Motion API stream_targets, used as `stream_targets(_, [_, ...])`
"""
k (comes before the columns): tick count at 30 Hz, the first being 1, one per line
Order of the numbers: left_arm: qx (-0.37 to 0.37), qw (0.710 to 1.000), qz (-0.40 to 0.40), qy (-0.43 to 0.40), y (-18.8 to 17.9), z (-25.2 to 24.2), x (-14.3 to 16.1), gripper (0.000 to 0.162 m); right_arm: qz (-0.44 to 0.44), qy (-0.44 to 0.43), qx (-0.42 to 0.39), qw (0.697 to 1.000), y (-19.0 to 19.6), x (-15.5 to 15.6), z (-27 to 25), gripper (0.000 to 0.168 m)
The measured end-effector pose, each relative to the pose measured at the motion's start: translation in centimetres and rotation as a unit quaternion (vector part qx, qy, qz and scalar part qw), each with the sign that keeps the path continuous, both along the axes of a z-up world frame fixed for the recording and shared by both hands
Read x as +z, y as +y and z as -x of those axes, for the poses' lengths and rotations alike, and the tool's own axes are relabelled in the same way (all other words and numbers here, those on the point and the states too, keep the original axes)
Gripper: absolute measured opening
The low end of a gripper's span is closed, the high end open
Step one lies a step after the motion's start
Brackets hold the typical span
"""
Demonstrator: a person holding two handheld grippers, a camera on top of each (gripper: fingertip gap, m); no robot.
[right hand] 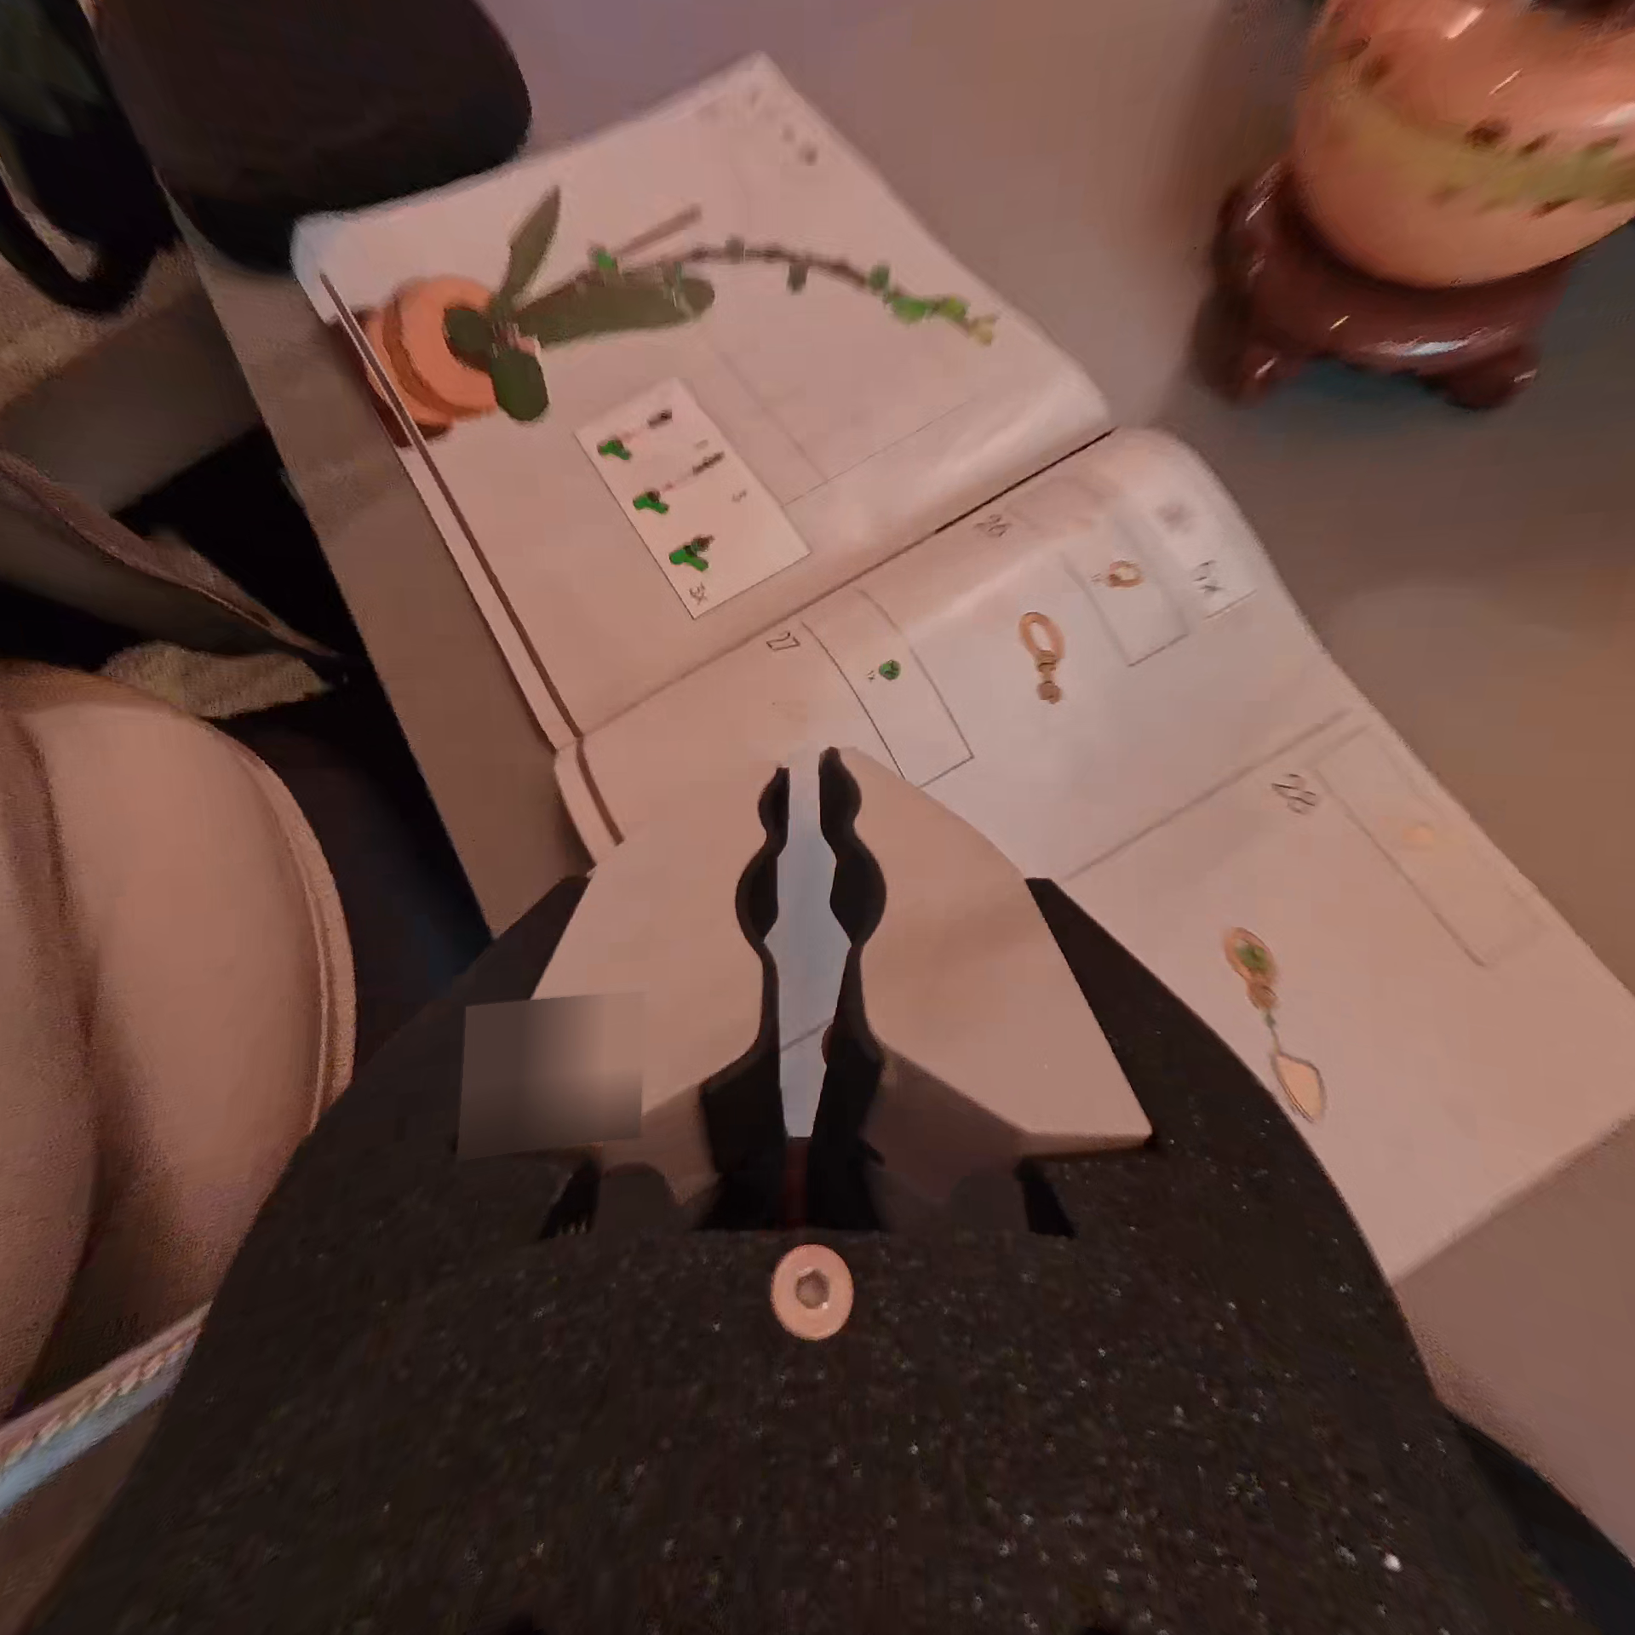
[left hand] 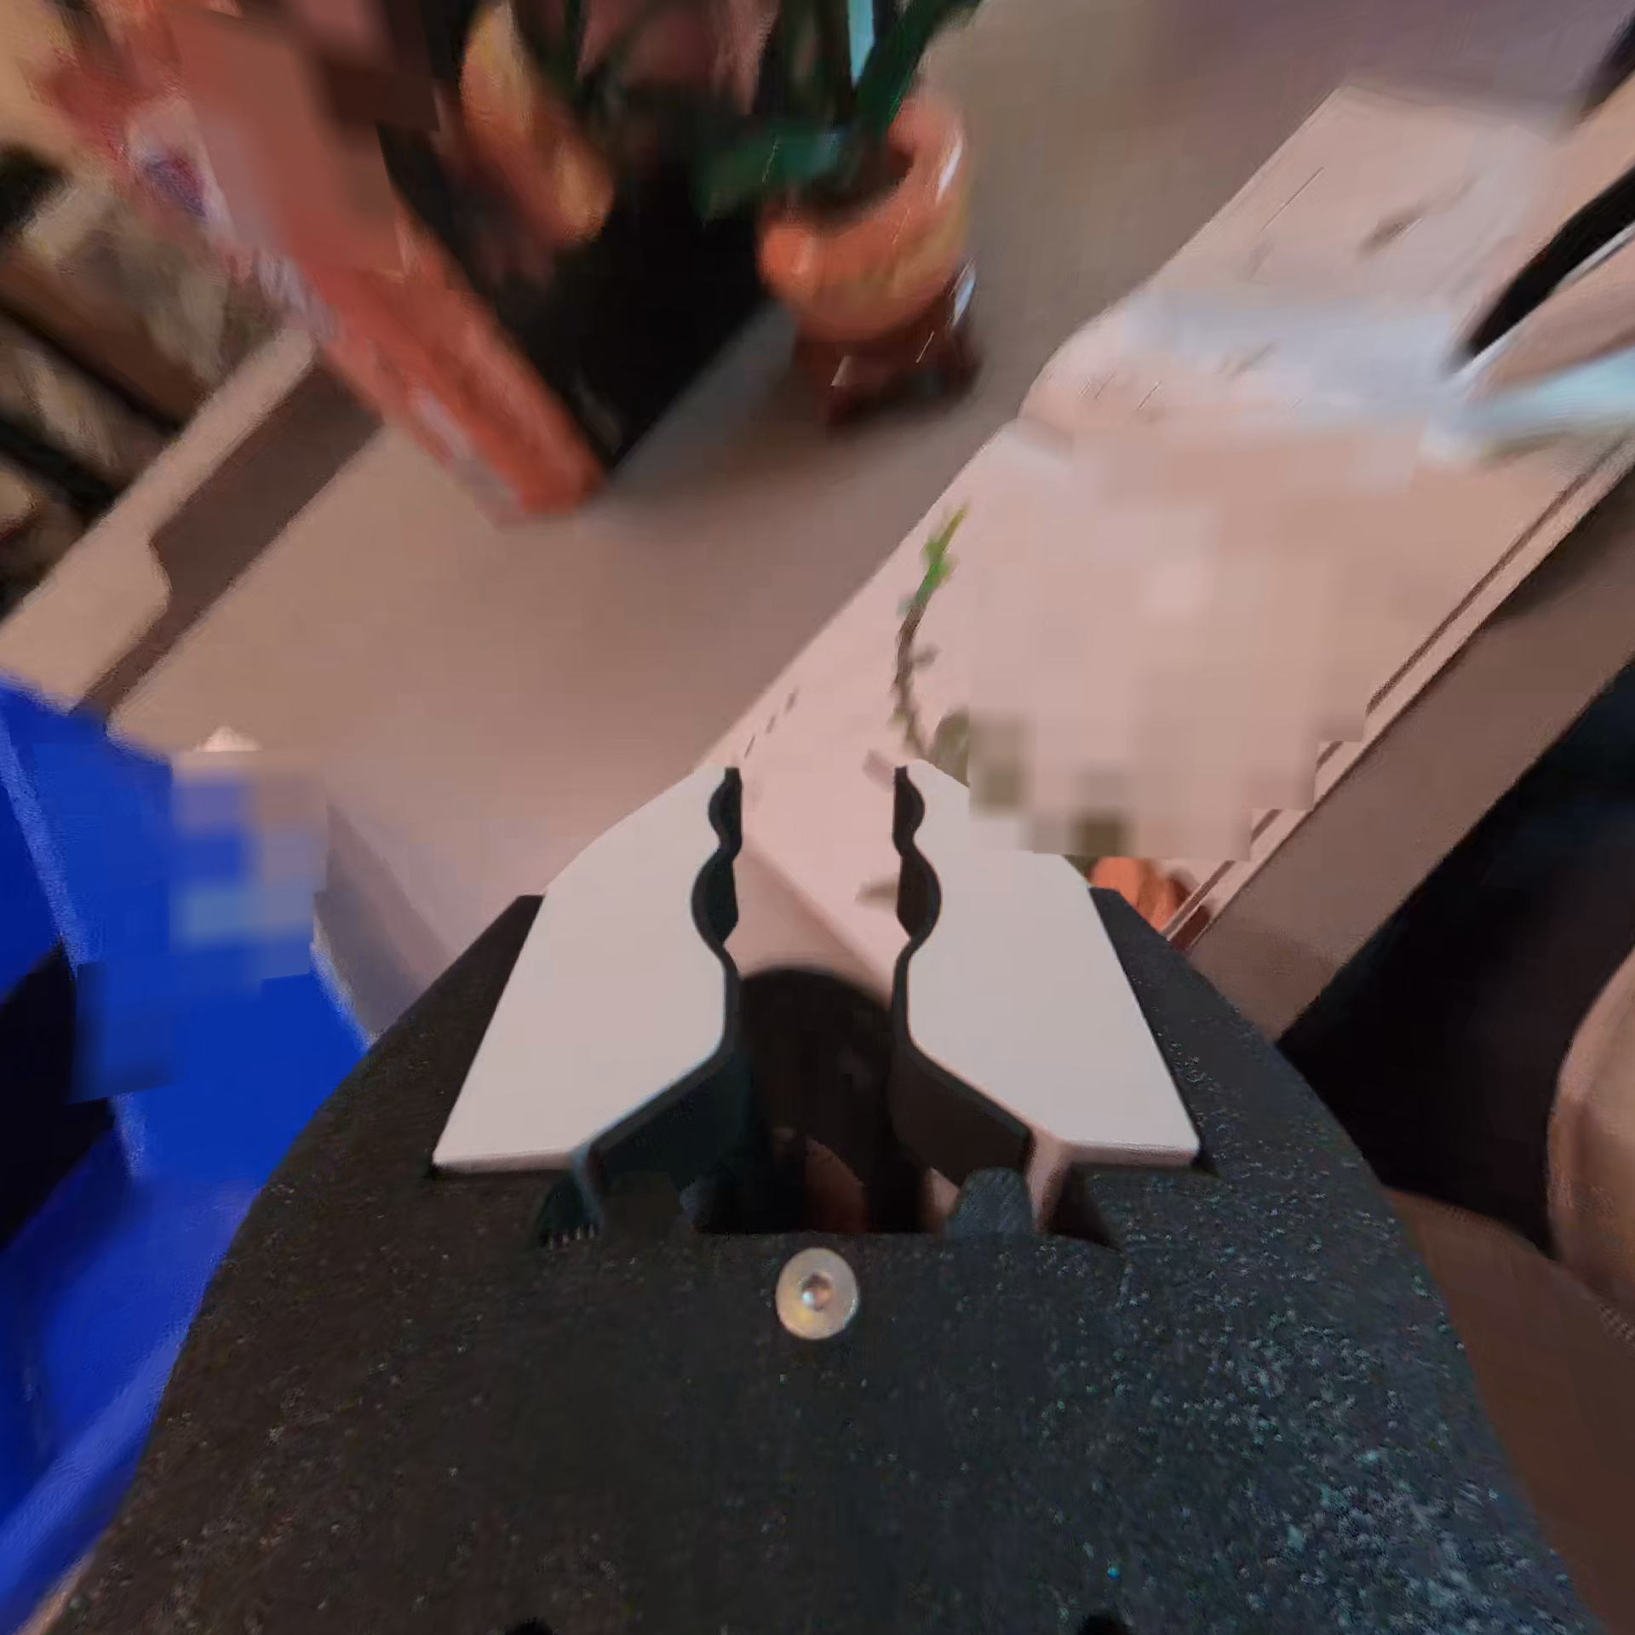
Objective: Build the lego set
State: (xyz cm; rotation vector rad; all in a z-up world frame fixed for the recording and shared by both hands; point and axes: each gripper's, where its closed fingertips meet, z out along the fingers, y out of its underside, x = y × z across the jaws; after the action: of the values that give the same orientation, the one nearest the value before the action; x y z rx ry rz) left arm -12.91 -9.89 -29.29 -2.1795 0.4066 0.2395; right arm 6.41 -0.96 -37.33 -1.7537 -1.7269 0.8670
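Observation:
An open instruction booklet (right hand: 885,442) lies on the grey table (right hand: 1460,619), with pictures of a potted plant and small parts. My right gripper (right hand: 803,763) hovers over its near page, closed to a thin slit with nothing between the fingers. A peach lego pot (right hand: 1451,159) on a dark brown stand (right hand: 1354,327) is at the far right. In the blurred left wrist view, my left gripper (left hand: 814,779) is open and empty above the booklet's edge (left hand: 1000,548). The pot (left hand: 876,239), with green leaves, stands beyond it.
A red and black box (left hand: 442,372) stands at the back left of the table (left hand: 442,663). A blue bin (left hand: 80,1062) is close on the left. A person's lap in beige clothing (right hand: 159,973) is at the table's near edge.

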Motion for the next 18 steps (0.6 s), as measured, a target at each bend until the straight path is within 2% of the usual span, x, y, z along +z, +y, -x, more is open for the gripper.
stream_targets(2, [-0.071,0.996,-0.015,-0.046,2.0,-3.7,-0.3,0.027,-0.01,-0.04,-0.001,0.999,0.3,-1.7,0.6,0.005])
stream_targets(4, [-0.128,0.987,0.059,-0.081,2.6,-7.0,-3.8,0.018,0.011,-0.044,-0.003,0.999,0.3,-2.2,1.1,0.002])
stream_targets(7, [-0.113,0.982,0.148,-0.039,2.7,-6.7,-9.3,0.006,0.03,-0.044,-0.009,0.999,0.4,-2.3,1.2,0.003])
stream_targets(8, [-0.113,0.979,0.167,-0.032,2.4,-6.4,-10.1,0.003,0.019,-0.045,-0.013,0.999,0.7,-2.3,1.1,0.007])
stream_targets(9, [-0.111,0.98,0.16,-0.048,2.5,-6.5,-9.8,0.004,0.01,-0.045,-0.019,0.999,1.1,-2.2,1.1,0.016])
stream_targets(11, [-0.097,0.983,0.156,-0.009,2.7,-4.8,-9.1,0.006,0.03,0.008,-0.059,0.998,2.6,-0.4,2.4,0.053])
stream_targets(13, [-0.105,0.992,0.064,0.022,5.2,-3.6,-5.4,0.013,0.059,0.084,-0.122,0.987,5.7,2.2,4.1,0.084])
stream_targets(15, [-0.147,0.988,-0.045,-0.016,8.7,-3.6,-0.8,0.019,0.061,0.141,-0.162,0.975,8.8,3.9,5.8,0.104])
stream_targets(17, [-0.257,0.961,-0.084,-0.053,11.6,-4.7,1.3,0.05,0.029,0.169,-0.187,0.967,11.2,4.5,7.4,0.111])
stream_targets(18, [-0.312,0.945,-0.075,-0.056,12.8,-5.0,0.8,0.063,0.003,0.177,-0.187,0.966,11.9,4.5,8.2,0.112])
